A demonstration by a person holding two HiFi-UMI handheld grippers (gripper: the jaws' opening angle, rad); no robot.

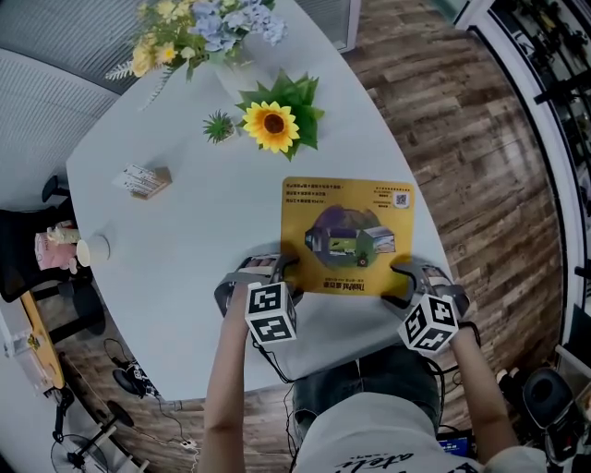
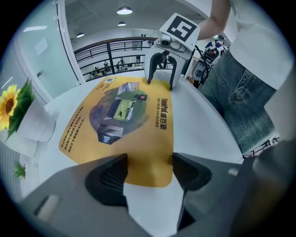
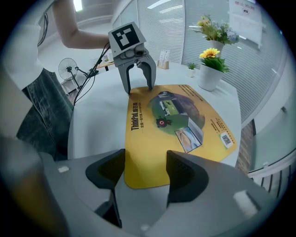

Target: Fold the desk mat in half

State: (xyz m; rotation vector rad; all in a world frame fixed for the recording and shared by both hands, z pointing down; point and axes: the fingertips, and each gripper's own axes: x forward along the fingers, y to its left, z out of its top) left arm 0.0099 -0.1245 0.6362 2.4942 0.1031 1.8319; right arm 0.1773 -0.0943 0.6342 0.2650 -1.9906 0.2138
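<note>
At the tabletop's (image 1: 185, 231) near edge, our left gripper (image 2: 148, 173) straddles a desk mat (image 1: 349, 236) corner, jaws apart. Our right gripper (image 3: 145, 172), equally unclenched, brackets the other.

You're at a pale, rounded worktop (image 1: 185, 249) on a dark wood-plank floor (image 1: 480, 139); a black chair (image 1: 23, 254) stands at the worktop's left edge; grey slatted blinds (image 3: 162, 28) run along the far side; round ceiling lights (image 2: 124, 10) are lit over a dark railing (image 2: 115, 48); a standing fan (image 3: 68, 69) is on the floor near you.
</note>
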